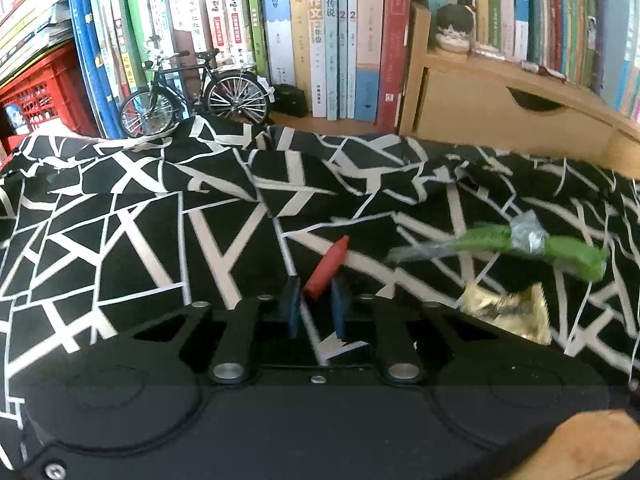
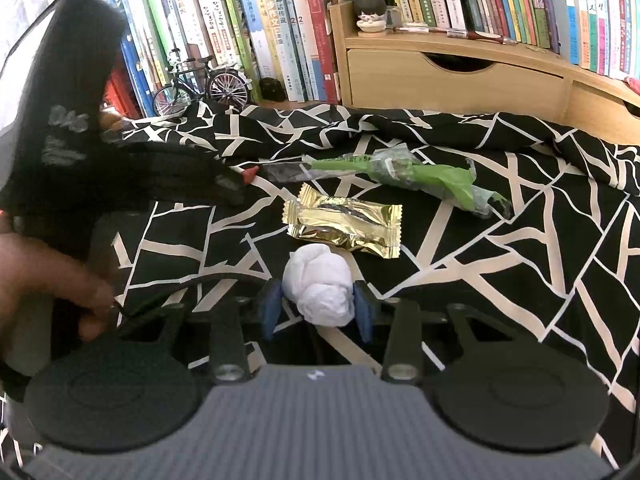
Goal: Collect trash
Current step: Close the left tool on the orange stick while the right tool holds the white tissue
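Observation:
My left gripper point(image 1: 316, 300) is shut on a small red crayon-like piece point(image 1: 326, 268), whose pointed end sticks up and out between the blue pads. In the right wrist view that left gripper point(image 2: 240, 178) reaches in from the left with the red piece point(image 2: 249, 175) at its tip. My right gripper point(image 2: 318, 310) is shut on a crumpled white paper ball point(image 2: 318, 288). A gold foil wrapper point(image 2: 344, 224) point(image 1: 508, 312) lies just beyond the ball. Farther back lies a green and clear plastic wrapper point(image 2: 400, 176) point(image 1: 532, 244). All rest on a black-and-white patterned cloth point(image 2: 500, 240) point(image 1: 140, 220).
Behind the cloth stand a row of books point(image 1: 320, 40), a model bicycle point(image 1: 192, 92), a red crate point(image 1: 44, 96) at far left and a wooden drawer unit point(image 2: 440, 76) with a small figurine point(image 2: 370, 14) on top. A person's hand point(image 2: 36, 276) shows at the left.

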Available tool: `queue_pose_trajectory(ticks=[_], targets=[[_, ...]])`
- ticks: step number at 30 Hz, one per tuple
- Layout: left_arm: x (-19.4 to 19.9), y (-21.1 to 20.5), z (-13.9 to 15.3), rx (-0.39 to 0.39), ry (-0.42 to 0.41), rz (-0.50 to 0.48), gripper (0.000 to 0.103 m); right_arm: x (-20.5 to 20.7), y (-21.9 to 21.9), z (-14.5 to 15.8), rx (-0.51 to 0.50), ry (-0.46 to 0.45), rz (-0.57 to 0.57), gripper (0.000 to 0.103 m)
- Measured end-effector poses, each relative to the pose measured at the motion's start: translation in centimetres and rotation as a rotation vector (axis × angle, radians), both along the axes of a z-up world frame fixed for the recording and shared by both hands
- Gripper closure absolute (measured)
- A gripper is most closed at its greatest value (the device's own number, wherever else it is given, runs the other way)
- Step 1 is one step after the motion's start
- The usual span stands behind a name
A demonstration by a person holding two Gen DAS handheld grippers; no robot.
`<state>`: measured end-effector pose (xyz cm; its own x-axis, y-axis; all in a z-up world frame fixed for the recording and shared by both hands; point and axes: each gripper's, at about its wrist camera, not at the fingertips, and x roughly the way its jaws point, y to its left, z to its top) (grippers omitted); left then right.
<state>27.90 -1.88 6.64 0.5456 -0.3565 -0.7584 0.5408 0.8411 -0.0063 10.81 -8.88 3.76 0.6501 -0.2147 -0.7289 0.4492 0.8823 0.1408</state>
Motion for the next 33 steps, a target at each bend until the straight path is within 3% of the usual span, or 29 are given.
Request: queue_pose_trajectory(ticks=[9,13,18,22,29,33], targets=[[3.1,4.7,-0.1,0.081,-0.047,0.036,0.075,-0.1,0.1,-0.1,0.000,-0.003,-0.006,0.058],[3.5,5.2,1.2,-0.043,0.121,-0.017,0.078,-0.1,0.2,-0.1,-0.007,-0.002,-0.003,0.058],[0.9,3.5,2.3,-0.162,0.120,-0.139,0.078,-0.1,0.2,-0.1,-0.008,-0.002,-0.002,0.058],[1.3,2.1,0.9,-0.153,0.148,-0.127,0.078,0.0,0.3,0.0,-0.016,0.007,0.006,0.058],[4.2,2.0,-0.3,-0.069,0.048,-0.085,0.082,-0.2,0.5,0.0,-0.017,0.010,0.013,0.058],[4.3,2.2,0.3,-0.078,0.062,-0.108,0.081,-0.3,0.5,0.0,-0.017,0.010,0.012,0.058]])
